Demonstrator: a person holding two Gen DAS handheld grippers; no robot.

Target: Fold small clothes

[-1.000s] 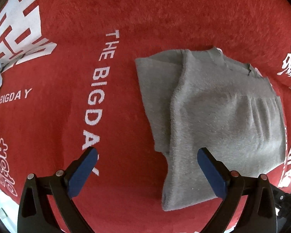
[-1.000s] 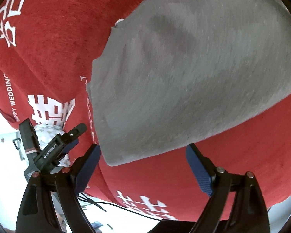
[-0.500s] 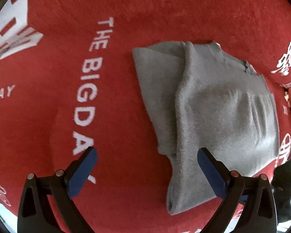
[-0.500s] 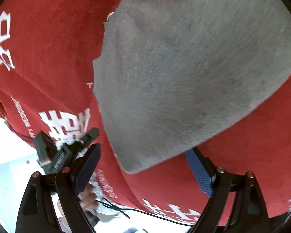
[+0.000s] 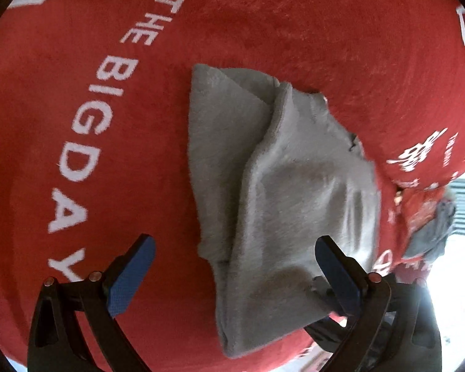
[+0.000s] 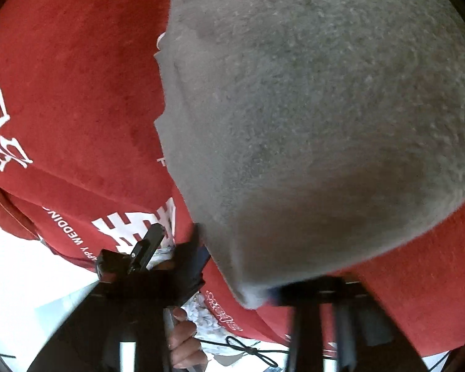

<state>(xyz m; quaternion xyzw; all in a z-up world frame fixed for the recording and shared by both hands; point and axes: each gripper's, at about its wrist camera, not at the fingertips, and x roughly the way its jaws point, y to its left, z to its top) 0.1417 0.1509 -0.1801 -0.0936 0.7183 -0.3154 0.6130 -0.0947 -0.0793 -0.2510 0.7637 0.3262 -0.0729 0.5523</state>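
A grey fleece garment [image 5: 282, 204], partly folded with a flap lying along its left side, rests on a red blanket [image 5: 263, 24]. My left gripper [image 5: 232, 276] is open, its blue pads either side of the garment's near corner and above it. In the right wrist view the same garment [image 6: 310, 124] fills most of the frame. My right gripper [image 6: 241, 282] is blurred; its jaws stand closer together around the garment's near corner, and whether they pinch it I cannot tell. The right gripper also shows in the left wrist view [image 5: 331, 310] at the garment's lower right edge.
The red blanket carries white lettering "THE BIGDAY" [image 5: 90, 142] to the left of the garment. The blanket's edge drops off at the right [image 5: 418, 248] and near side. In the right wrist view, the hand on the left gripper [image 6: 183, 338] and a thin cable [image 6: 251, 350] lie below.
Both grippers have moved closer to the garment's near edge. The right gripper's jaws have narrowed from wide open around the near corner. The left gripper stays open.
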